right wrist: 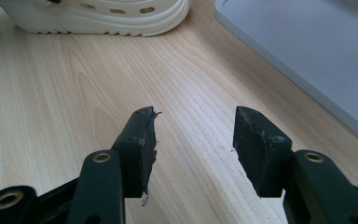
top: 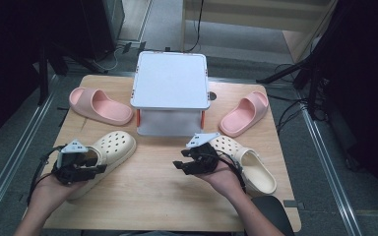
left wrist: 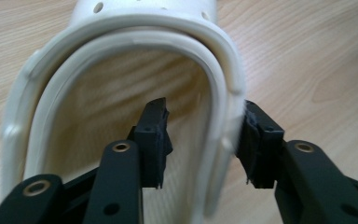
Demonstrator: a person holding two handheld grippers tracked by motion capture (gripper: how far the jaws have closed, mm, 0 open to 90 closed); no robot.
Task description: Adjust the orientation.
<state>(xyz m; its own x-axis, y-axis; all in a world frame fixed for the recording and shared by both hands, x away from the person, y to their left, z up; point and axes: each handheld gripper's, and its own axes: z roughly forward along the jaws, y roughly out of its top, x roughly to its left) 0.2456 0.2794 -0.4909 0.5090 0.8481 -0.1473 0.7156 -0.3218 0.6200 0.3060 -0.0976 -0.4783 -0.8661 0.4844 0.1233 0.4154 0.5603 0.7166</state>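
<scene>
A cream clog [top: 112, 143] lies at the table's left, toe pointing toward the white rack. My left gripper [top: 87, 167] is at its heel. In the left gripper view the left gripper [left wrist: 205, 119] straddles the clog's [left wrist: 121, 32] side wall: one jaw is inside the heel opening, the other outside against the rim. A gap remains beside the inner pad, so it is open. A second cream clog [top: 250, 164] lies at the right, partly under the person's right hand. My right gripper [top: 183, 161] hovers over bare wood, open with nothing between its jaws [right wrist: 196, 119].
A white two-level rack [top: 170, 78] stands at the table's back middle; its edge [right wrist: 307, 46] is in the right gripper view. A pink slide [top: 101, 105] lies on either side of it, the other [top: 246, 113] at the right. The wooden table [top: 147, 196] ends close to the person.
</scene>
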